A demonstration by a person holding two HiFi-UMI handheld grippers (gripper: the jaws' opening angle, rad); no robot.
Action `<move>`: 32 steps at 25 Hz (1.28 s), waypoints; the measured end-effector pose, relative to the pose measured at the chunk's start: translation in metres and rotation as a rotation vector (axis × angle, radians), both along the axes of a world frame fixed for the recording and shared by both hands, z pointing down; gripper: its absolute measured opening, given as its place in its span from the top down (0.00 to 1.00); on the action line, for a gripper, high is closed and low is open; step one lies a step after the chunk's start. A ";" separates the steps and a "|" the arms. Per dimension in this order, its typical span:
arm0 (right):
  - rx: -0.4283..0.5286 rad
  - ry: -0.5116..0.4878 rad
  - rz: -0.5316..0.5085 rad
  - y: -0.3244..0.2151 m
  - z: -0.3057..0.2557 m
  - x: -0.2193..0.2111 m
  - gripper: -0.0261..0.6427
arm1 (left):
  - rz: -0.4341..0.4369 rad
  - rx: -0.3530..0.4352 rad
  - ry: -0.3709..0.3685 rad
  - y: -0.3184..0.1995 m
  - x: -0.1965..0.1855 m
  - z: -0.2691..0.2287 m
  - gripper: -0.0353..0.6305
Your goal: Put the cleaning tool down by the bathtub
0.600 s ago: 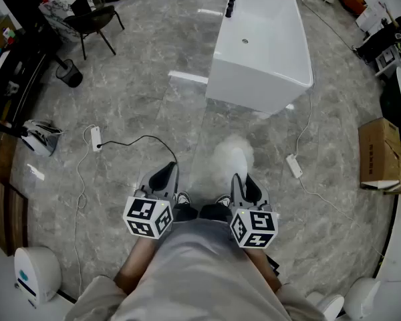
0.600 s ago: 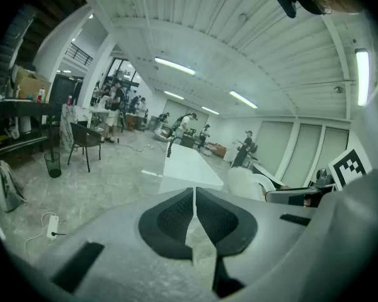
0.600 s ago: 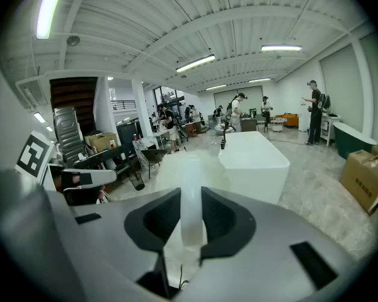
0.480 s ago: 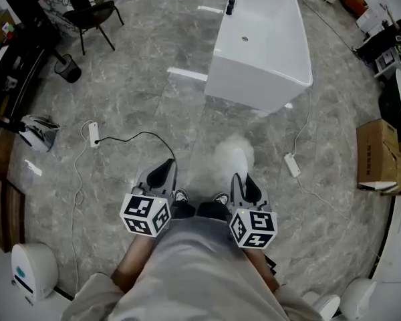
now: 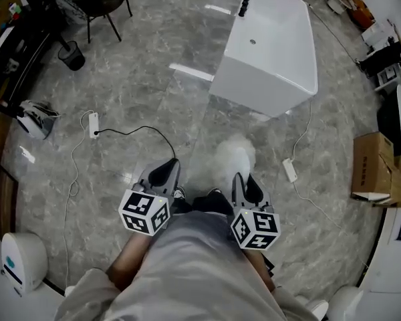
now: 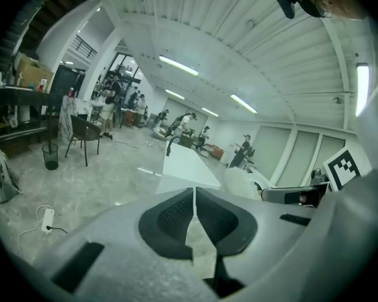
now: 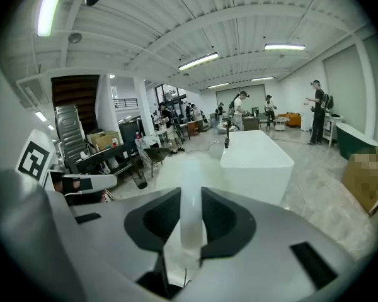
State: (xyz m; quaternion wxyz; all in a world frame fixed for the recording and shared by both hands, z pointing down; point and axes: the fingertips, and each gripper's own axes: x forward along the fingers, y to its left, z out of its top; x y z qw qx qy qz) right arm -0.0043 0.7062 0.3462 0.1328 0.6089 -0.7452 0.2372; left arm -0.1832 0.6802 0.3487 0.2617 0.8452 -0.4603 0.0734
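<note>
The cleaning tool is a duster with a fluffy white head [image 5: 233, 156] and a pale translucent handle [image 7: 191, 214]. My right gripper [image 5: 243, 182] is shut on that handle, and the head sticks out ahead of it over the grey marble floor. The white bathtub [image 5: 270, 47] with a black tap stands a few steps ahead, also in the right gripper view as the bathtub [image 7: 257, 162]. My left gripper [image 5: 164, 172] is held level beside the right one. Its jaws are shut with nothing between them, seen as the left gripper [image 6: 194, 214].
A black cable runs from a white power strip [image 5: 93, 124] on the floor at the left. A second power strip [image 5: 290, 170] lies at the right, near a cardboard box [image 5: 374, 168]. A black chair [image 5: 104, 5] and bin [image 5: 71, 55] stand far left. People stand in the background.
The head view has shifted a little, so the bathtub sits slightly further right. Both grippers keep their places and the right one still holds the duster.
</note>
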 end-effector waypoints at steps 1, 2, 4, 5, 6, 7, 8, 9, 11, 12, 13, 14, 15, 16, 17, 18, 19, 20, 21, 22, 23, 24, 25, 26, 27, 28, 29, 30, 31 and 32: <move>-0.004 -0.001 -0.004 -0.002 0.001 -0.002 0.83 | 0.002 -0.003 0.006 -0.001 -0.002 0.001 0.93; -0.008 -0.004 -0.007 -0.003 0.002 -0.004 0.83 | 0.003 -0.007 0.012 -0.001 -0.003 0.002 0.93; -0.014 -0.013 -0.008 -0.008 0.003 -0.004 0.83 | 0.001 -0.015 0.018 -0.001 -0.005 0.003 0.93; -0.016 -0.019 -0.006 -0.012 0.003 -0.003 0.83 | -0.001 -0.021 0.017 -0.002 -0.005 0.003 0.93; -0.017 -0.023 -0.004 -0.017 0.002 -0.002 0.83 | -0.002 -0.027 0.015 -0.004 -0.004 0.003 0.93; -0.016 -0.025 0.000 -0.022 0.002 0.000 0.83 | -0.003 -0.032 0.014 -0.007 -0.004 0.003 0.93; -0.014 -0.023 0.003 -0.028 0.002 0.002 0.83 | -0.004 -0.035 0.014 -0.011 -0.003 0.003 0.93; -0.010 -0.021 0.005 -0.035 0.002 0.004 0.83 | -0.006 -0.037 0.013 -0.014 -0.003 0.004 0.93; -0.003 -0.026 0.006 -0.047 0.004 0.005 0.83 | -0.011 -0.039 0.010 -0.022 -0.004 0.006 0.93; -0.001 -0.033 0.004 -0.054 0.005 0.004 0.83 | -0.012 -0.040 0.008 -0.027 -0.005 0.006 0.93; 0.000 -0.041 0.002 -0.062 0.006 0.003 0.83 | -0.011 -0.040 0.005 -0.034 -0.004 0.006 0.93; -0.001 -0.047 -0.001 -0.070 0.006 0.003 0.83 | -0.010 -0.039 0.001 -0.043 -0.003 0.005 0.93; -0.001 -0.052 -0.004 -0.079 0.007 0.003 0.83 | -0.008 -0.037 -0.004 -0.052 -0.002 0.003 0.93; -0.003 -0.055 -0.007 -0.089 0.008 0.005 0.83 | -0.006 -0.035 -0.010 -0.061 0.000 0.001 0.93; -0.004 -0.058 -0.009 -0.100 0.008 0.006 0.83 | -0.005 -0.031 -0.015 -0.072 0.003 -0.002 0.93; -0.004 -0.061 -0.012 -0.111 0.009 0.009 0.83 | -0.005 -0.027 -0.019 -0.083 0.006 -0.004 0.93; -0.003 -0.065 -0.014 -0.122 0.009 0.012 0.83 | -0.006 -0.023 -0.023 -0.094 0.009 -0.007 0.93; -0.002 -0.069 -0.016 -0.134 0.010 0.014 0.83 | -0.007 -0.020 -0.027 -0.107 0.012 -0.008 0.93; -0.002 -0.074 -0.018 -0.147 0.011 0.015 0.83 | -0.007 -0.019 -0.032 -0.119 0.014 -0.008 0.93; -0.003 -0.080 -0.018 -0.159 0.012 0.016 0.83 | -0.007 -0.019 -0.038 -0.132 0.015 -0.009 0.93; -0.005 -0.084 -0.017 -0.171 0.013 0.017 0.83 | -0.006 -0.021 -0.042 -0.145 0.017 -0.010 0.93; -0.009 -0.088 -0.015 -0.182 0.013 0.020 0.83 | -0.005 -0.023 -0.045 -0.157 0.019 -0.011 0.93; -0.014 -0.091 -0.013 -0.194 0.013 0.024 0.83 | -0.004 -0.025 -0.047 -0.170 0.022 -0.014 0.93; -0.018 -0.094 -0.010 -0.205 0.013 0.029 0.83 | -0.002 -0.027 -0.049 -0.182 0.027 -0.015 0.93; -0.020 -0.099 -0.006 -0.217 0.014 0.035 0.83 | 0.000 -0.027 -0.053 -0.194 0.031 -0.016 0.93; -0.021 -0.104 -0.002 -0.228 0.016 0.040 0.83 | 0.003 -0.025 -0.060 -0.206 0.036 -0.017 0.93; -0.022 -0.110 0.002 -0.239 0.018 0.045 0.83 | 0.005 -0.022 -0.069 -0.217 0.039 -0.017 0.93; -0.022 -0.117 0.006 -0.248 0.020 0.049 0.83 | 0.007 -0.018 -0.078 -0.227 0.042 -0.018 0.93; -0.022 -0.125 0.010 -0.257 0.022 0.053 0.83 | 0.008 -0.014 -0.086 -0.236 0.045 -0.018 0.93; -0.022 -0.132 0.013 -0.266 0.023 0.057 0.83 | 0.010 -0.012 -0.092 -0.245 0.049 -0.019 0.93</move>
